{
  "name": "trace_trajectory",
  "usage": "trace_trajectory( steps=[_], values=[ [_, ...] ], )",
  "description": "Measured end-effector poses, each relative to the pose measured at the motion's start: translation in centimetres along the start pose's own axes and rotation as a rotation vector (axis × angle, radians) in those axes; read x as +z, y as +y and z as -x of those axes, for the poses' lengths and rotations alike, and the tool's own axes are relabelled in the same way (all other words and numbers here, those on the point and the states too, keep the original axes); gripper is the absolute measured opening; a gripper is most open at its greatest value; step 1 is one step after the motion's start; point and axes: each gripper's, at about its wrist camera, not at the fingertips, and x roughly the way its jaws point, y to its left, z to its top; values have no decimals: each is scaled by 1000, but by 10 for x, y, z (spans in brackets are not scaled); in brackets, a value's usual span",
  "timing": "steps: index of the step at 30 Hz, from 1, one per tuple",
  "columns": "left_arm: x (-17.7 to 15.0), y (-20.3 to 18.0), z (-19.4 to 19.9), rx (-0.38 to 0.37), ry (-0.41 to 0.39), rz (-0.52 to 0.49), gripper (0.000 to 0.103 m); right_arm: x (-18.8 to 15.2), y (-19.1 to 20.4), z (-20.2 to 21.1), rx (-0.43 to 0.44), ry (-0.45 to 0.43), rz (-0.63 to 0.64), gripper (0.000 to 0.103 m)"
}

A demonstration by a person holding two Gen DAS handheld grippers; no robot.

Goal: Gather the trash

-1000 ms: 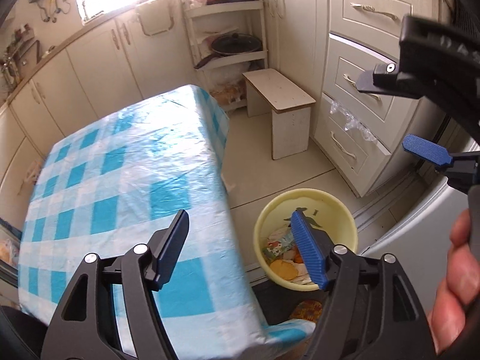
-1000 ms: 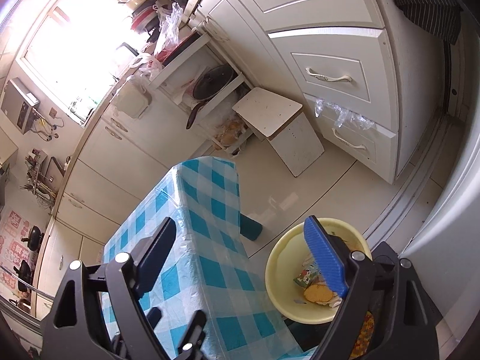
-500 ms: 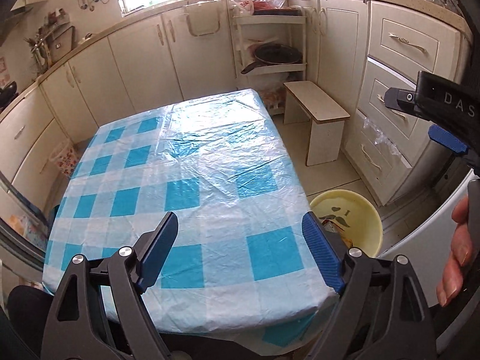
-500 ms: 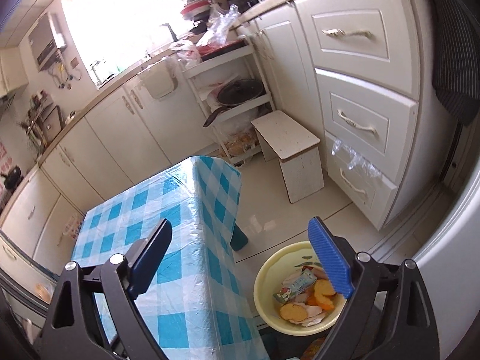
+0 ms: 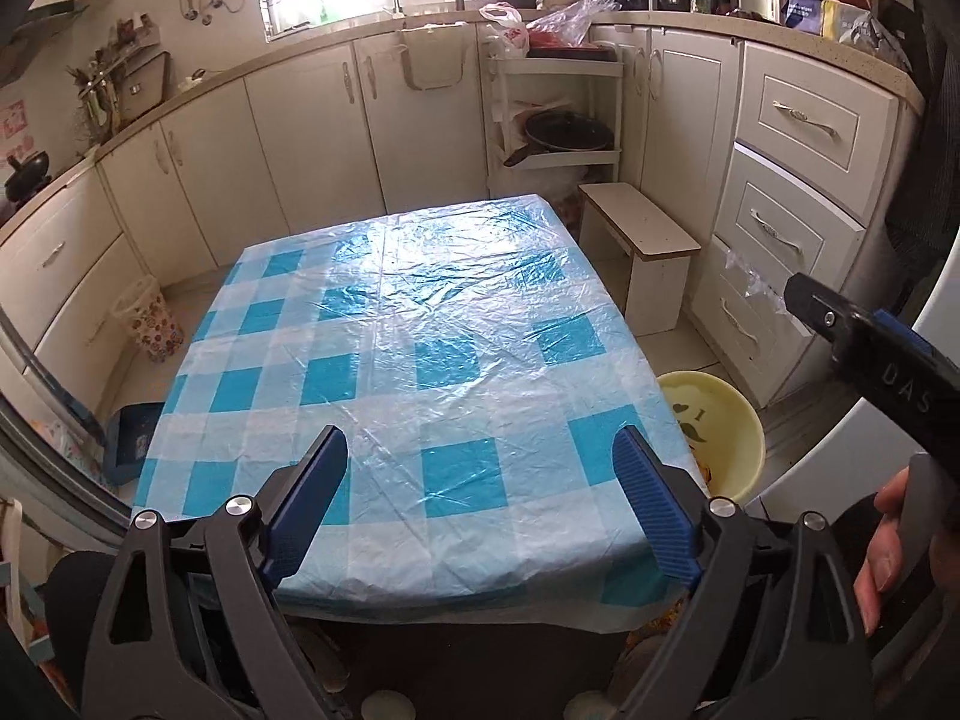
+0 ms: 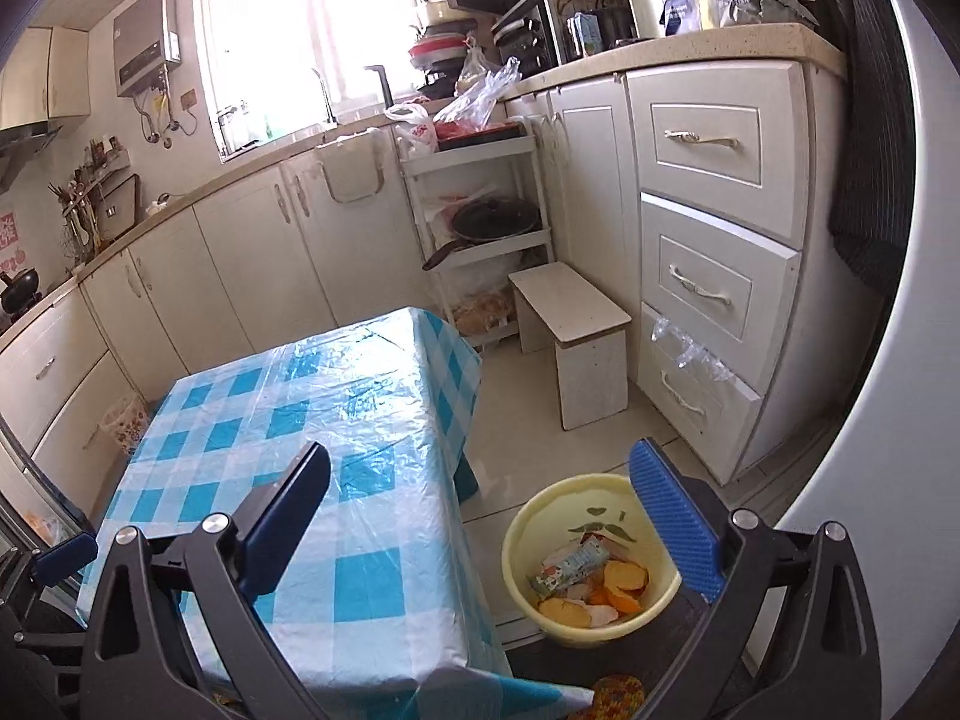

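Both grippers, left [image 5: 480, 504] and right [image 6: 480, 522], stand apart, holding nothing. Trash [image 6: 591, 585] lies in the bin [image 6: 540, 516] beside the table [image 5: 420, 330]. No litter shows; scan before withdrawing.

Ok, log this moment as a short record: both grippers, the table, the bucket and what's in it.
left gripper: open, holds nothing, over the near edge of the table
right gripper: open, holds nothing, above the table's right edge and the bucket
table: blue and white checked plastic cover, no trash seen on it
bucket: yellow, on the floor right of the table
bucket contents: wrapper, orange and yellow scraps
stool: white, beyond the bucket, by the drawers
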Motion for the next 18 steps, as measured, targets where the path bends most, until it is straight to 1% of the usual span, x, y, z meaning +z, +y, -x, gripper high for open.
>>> trace_trajectory(
  steps=[2, 4, 10, 13, 18],
  values=[
    [-4, 6, 9, 0, -6, -2, 88, -1, 9, 12, -6, -11, 14, 96],
    [-6, 13, 18, 2, -13, 1, 88, -2, 21, 21, -15, -10, 55, 96],
    [-14, 37, 52, 9, -52, 17, 91, -13, 45, 42, 6, 41, 107, 96],
    [-20, 49, 66, 20, -64, 29, 95, -16, 56, 54, 14, 43, 130, 96],
    [-29, 66, 82, 30, -67, 51, 95, -21, 73, 77, 24, 30, 166, 96]
  ],
)
